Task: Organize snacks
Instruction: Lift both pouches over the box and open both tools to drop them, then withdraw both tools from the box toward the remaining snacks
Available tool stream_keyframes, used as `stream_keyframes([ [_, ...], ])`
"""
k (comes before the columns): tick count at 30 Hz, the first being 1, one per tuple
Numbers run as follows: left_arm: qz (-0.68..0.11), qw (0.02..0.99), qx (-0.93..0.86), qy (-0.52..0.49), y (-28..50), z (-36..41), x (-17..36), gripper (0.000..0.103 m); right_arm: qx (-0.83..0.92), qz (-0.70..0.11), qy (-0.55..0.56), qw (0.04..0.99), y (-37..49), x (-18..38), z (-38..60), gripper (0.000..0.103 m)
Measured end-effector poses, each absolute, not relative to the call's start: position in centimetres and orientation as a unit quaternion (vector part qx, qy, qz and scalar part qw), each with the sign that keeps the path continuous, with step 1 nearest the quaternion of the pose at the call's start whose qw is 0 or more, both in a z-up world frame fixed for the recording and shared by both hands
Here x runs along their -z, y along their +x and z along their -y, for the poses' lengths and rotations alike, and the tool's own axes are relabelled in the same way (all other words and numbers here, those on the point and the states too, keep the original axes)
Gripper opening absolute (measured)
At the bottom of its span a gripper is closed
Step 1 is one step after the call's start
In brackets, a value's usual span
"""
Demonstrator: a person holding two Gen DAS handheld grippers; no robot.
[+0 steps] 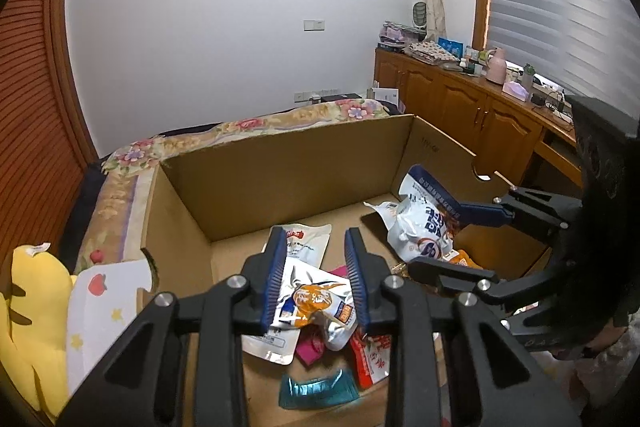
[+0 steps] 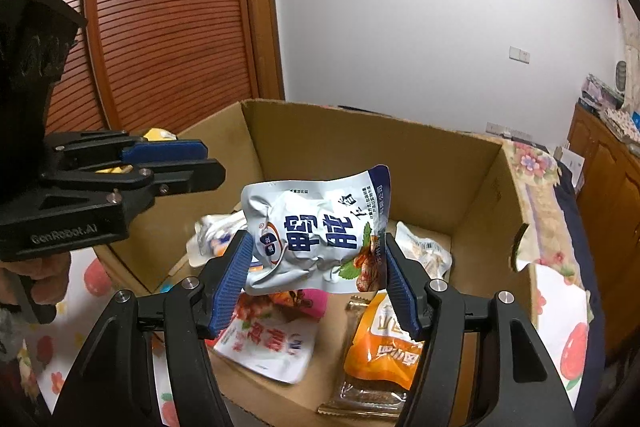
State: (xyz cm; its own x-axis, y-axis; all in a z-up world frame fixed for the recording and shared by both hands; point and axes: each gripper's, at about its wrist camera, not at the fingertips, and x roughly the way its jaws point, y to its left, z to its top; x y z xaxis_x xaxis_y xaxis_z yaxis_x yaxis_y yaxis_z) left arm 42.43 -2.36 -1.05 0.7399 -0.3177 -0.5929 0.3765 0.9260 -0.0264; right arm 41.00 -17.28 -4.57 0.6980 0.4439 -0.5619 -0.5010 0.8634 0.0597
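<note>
Most of the snacks already lie in the open cardboard box, so the sorting looks well under way, though nothing inside is tidy yet. The right tool is over the box with a crumpled white-and-blue snack pouch between its blue pads; the pouch hangs clear of the box floor, but the pads stand wide on either side of it, and whether they actually pinch it or have just let go cannot be told from these views. In the left wrist view the same pouch appears at the right side of the box, up by the right tool's blue finger. The left tool hovers over the near part of the box, released and holding nothing, its fingers spread above a white pouch with orange print. Around that lie a flat white pouch, a red packet, a pink packet and a teal wrapper; the right view adds an orange packet at the near right and a white-and-red bag beside it. What seems left is to set the lifted pouch down and arrange the loose heap; no snacks can be seen outside the box, which rests on a flowered bed cover.
</note>
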Motion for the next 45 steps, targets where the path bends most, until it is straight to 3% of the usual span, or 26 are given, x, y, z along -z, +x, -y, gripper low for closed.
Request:
stream_keyframes([
  [4,-0.31,0.932,0.182,0.045,41.8,2.1,1.3,0.044,-0.255,-0.296,-0.049,0.919,41.3,4.8,17.3,0.073],
  [26,-0.271,0.94,0.197,0.066,30.5,1.4,-0.2,0.044,-0.223,-0.276,-0.062,0.933,31.4,0.1,20.8,0.073],
  [45,-0.307,0.932,0.18,0.073,26.3,-0.3,7.6,0.045,-0.165,-0.339,-0.038,0.925,28.6,6.2,27.0,0.069],
])
